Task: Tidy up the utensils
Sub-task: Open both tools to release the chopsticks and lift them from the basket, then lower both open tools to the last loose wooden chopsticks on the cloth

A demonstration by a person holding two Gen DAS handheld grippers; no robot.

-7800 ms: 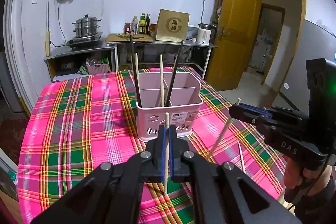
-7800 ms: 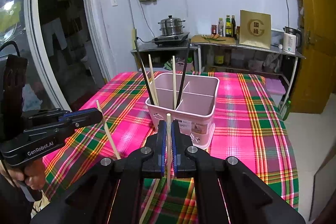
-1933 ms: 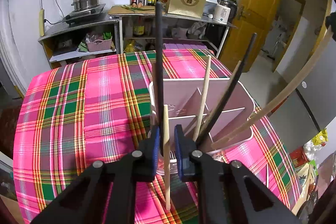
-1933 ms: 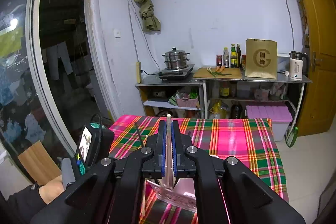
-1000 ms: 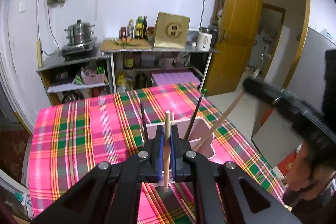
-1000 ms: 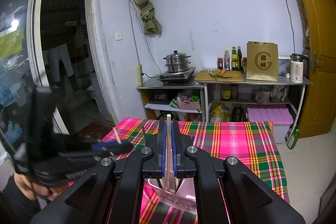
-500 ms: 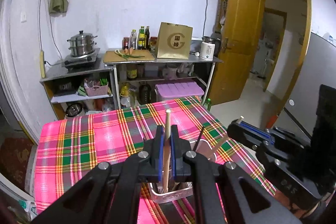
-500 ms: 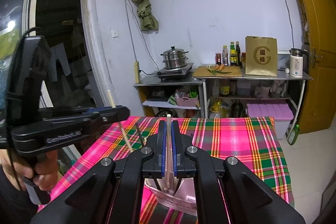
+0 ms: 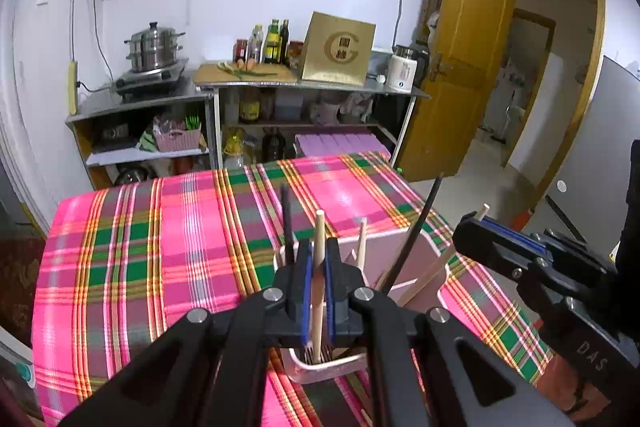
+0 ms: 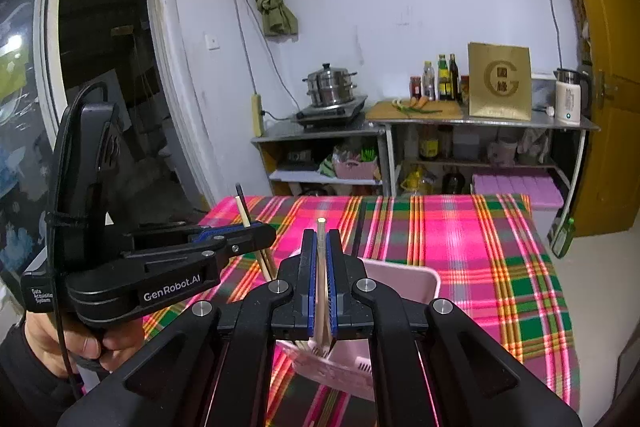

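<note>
A pink utensil basket stands on the plaid tablecloth, right below both grippers; it also shows in the right wrist view. It holds black chopsticks and a pale wooden one. My left gripper is shut on a wooden chopstick whose lower end reaches into the basket's front compartment. My right gripper is shut on another wooden chopstick that points down into the basket. Each gripper shows in the other's view, at the right and at the left.
Metal shelves with a steamer pot, bottles, a gold box and a kettle stand behind the table. An open wooden door is at the right. A dark doorway is at the left.
Both grippers have come down closer to the basket, still holding their chopsticks. The chopstick ends now sit inside the basket.
</note>
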